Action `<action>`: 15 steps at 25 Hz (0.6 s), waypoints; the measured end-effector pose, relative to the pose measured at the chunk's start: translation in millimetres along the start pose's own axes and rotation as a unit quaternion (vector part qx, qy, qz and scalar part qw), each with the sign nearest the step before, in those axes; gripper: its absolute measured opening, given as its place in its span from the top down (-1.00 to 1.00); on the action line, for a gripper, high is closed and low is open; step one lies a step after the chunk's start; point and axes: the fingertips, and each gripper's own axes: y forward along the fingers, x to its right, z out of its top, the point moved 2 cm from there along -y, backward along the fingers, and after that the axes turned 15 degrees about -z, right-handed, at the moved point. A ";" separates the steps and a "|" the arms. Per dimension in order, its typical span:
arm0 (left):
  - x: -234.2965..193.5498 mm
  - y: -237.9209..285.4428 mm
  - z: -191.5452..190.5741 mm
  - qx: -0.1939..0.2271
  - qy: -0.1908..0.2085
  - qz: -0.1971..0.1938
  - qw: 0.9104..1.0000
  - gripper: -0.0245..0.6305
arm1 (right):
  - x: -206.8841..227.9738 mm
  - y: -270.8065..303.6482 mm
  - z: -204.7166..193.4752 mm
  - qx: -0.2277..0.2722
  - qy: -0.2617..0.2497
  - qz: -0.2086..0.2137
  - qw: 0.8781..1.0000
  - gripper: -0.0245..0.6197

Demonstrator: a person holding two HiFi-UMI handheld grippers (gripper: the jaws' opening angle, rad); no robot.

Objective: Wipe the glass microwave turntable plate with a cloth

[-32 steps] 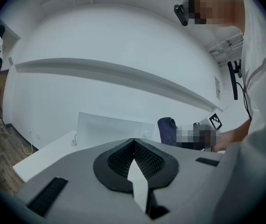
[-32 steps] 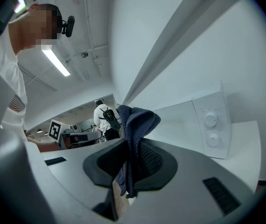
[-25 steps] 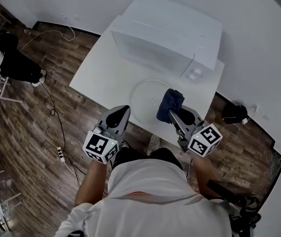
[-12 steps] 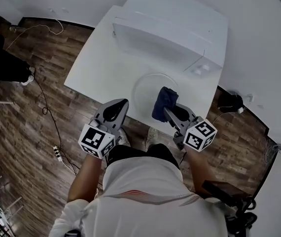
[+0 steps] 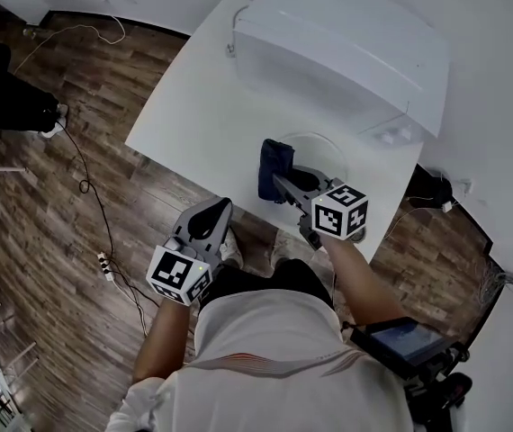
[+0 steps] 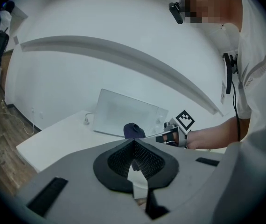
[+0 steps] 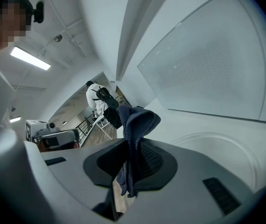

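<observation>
The round glass turntable plate [image 5: 330,149] lies flat on the white table [image 5: 198,106] in front of the microwave [image 5: 346,48]. My right gripper [image 5: 271,181] is shut on a dark blue cloth [image 5: 274,162], held over the plate's left edge. In the right gripper view the cloth [image 7: 136,123] stands up between the jaws, with the plate [image 7: 219,149] to its right. My left gripper [image 5: 220,208] hangs off the table's near edge over the floor, shut and holding nothing. The left gripper view shows the cloth [image 6: 133,130] beyond its jaws.
The microwave's door [image 7: 217,59] is closed right behind the plate. A cable [image 5: 76,156] and a power strip [image 5: 103,265] lie on the wooden floor at left. A dark bag [image 5: 423,192] sits right of the table, and a tablet-like device [image 5: 400,338] is beside the person.
The right gripper has carried the cloth leftward across the plate to its left edge. The left gripper has stayed low, off the table's near edge.
</observation>
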 end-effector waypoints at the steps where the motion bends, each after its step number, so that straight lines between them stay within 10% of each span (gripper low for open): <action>1: -2.0 -1.3 -3.5 0.001 -0.004 0.003 1.000 0.89 | 3.4 8.7 -2.4 -0.010 0.001 -0.002 1.000 0.73; 15: -14.5 -9.1 -18.2 0.000 -0.028 0.025 0.999 0.89 | 56.0 65.3 -35.5 -0.099 0.031 -0.059 0.993 0.73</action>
